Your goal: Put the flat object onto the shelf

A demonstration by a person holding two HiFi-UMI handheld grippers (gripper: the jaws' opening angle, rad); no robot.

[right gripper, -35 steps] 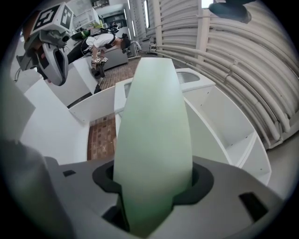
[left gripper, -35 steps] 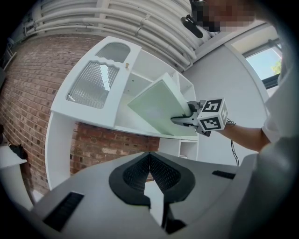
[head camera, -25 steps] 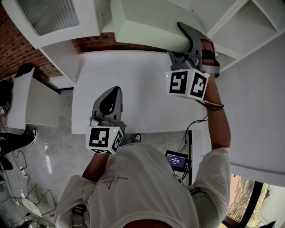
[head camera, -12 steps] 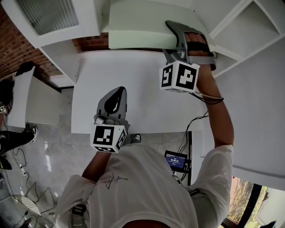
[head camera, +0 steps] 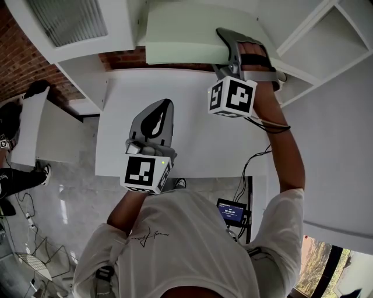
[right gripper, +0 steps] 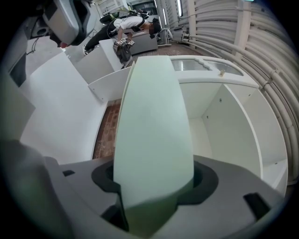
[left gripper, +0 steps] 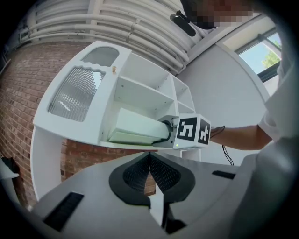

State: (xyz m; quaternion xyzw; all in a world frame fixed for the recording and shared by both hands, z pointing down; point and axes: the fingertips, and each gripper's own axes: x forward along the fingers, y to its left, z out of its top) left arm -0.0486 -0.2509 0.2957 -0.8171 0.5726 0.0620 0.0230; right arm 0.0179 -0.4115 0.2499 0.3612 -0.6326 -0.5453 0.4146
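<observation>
The flat object [head camera: 180, 35] is a pale green slab, and my right gripper [head camera: 224, 49] is shut on its near end. It lies level in the lower compartment of the white shelf unit [head camera: 303, 35], just above the white table [head camera: 180, 122]. In the right gripper view the slab [right gripper: 152, 130] fills the space between the jaws, which have just eased slightly wider around it, and reaches into the shelf [right gripper: 219, 116]. From the left gripper view, the slab [left gripper: 140, 128] rests on the shelf board. My left gripper [head camera: 165, 107] hovers over the table, shut [left gripper: 150, 161] and holding nothing.
A frosted glass door panel [head camera: 64, 17] hangs at the shelf's left, with a brick wall [head camera: 20, 64] behind. A small screen device [head camera: 232, 210] and cables hang below the table's near edge. Another person [head camera: 11, 177] stands far left on the tiled floor.
My right gripper has shifted left and rolled, carrying the green slab further along the shelf. My left gripper has risen and moved right over the table.
</observation>
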